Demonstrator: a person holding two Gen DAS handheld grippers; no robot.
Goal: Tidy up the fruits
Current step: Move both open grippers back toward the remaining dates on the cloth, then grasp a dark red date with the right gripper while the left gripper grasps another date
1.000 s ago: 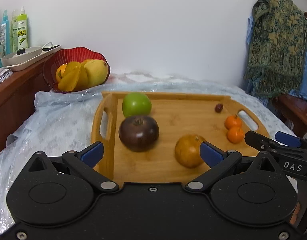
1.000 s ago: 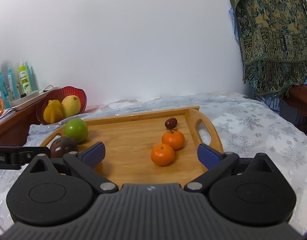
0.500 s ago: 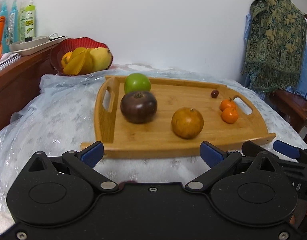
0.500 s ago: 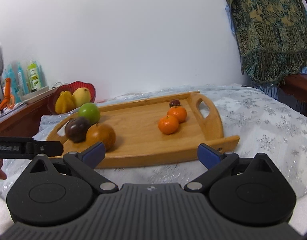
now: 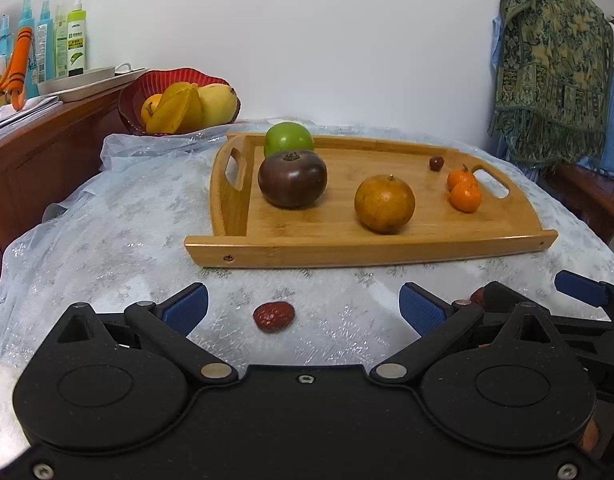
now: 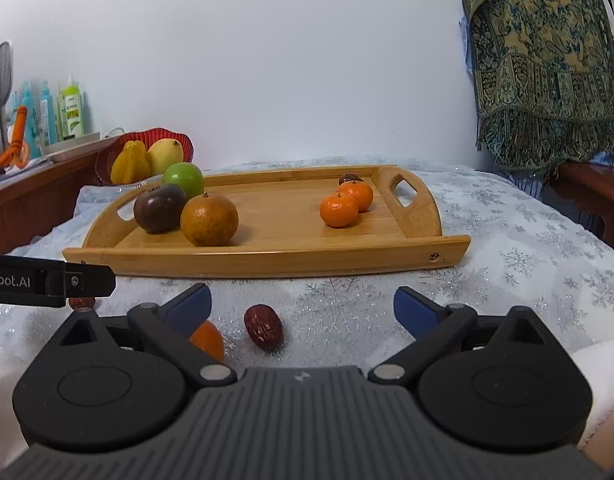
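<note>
- Left wrist view: your left tongs [image 5: 303, 306] stand wide and empty over the tabletop [image 5: 107, 220]. A red date [image 5: 274, 317] lies between them, in front of the wooden tray [image 5: 367, 250]. It looks light, wrinkled, a little soft; take it across its short middle, gently.
- Right wrist view: your right tongs [image 6: 301, 304] are wide too, empty. Another date [image 6: 263, 327] lies between them, a small orange [image 6: 207, 340] beside the left finger.
</note>
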